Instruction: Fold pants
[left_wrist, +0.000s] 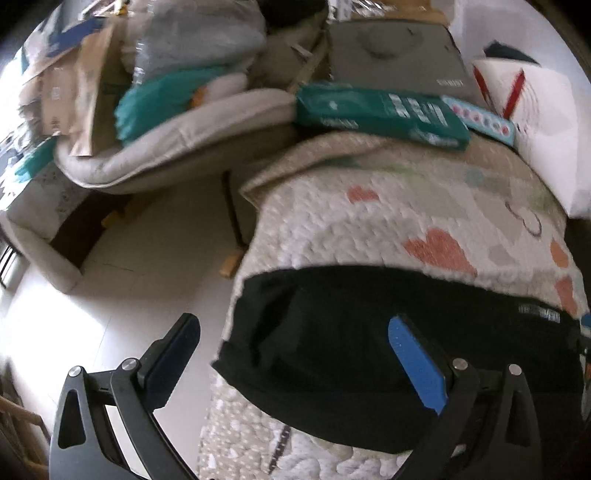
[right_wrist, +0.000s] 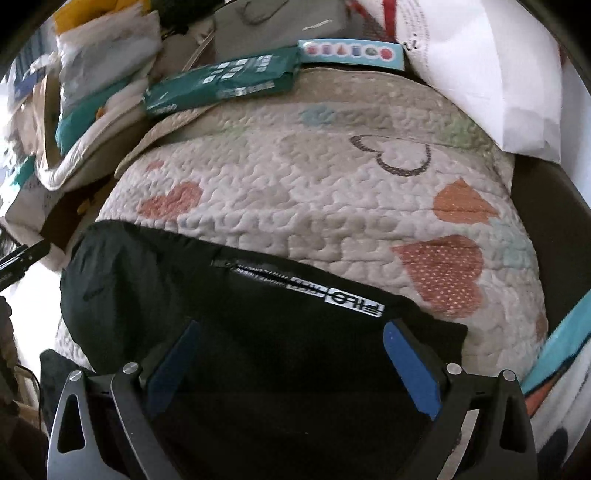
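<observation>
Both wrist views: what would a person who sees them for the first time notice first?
The black pants stand out most: a dark bundle at the near edge of the pale quilt with hearts, with a white logo label beside a zipper. Both the left gripper and the right gripper hover open above the pants, holding nothing. Behind the quilt lies a teal package among clutter.

Item: black pants (right_wrist: 207, 295) | State: you have them bunched, partly folded | Detail: zipper pocket and white printed label along upper edge | Position: lying flat on heart-patterned quilt (right_wrist: 332, 192), near its front edge
</observation>
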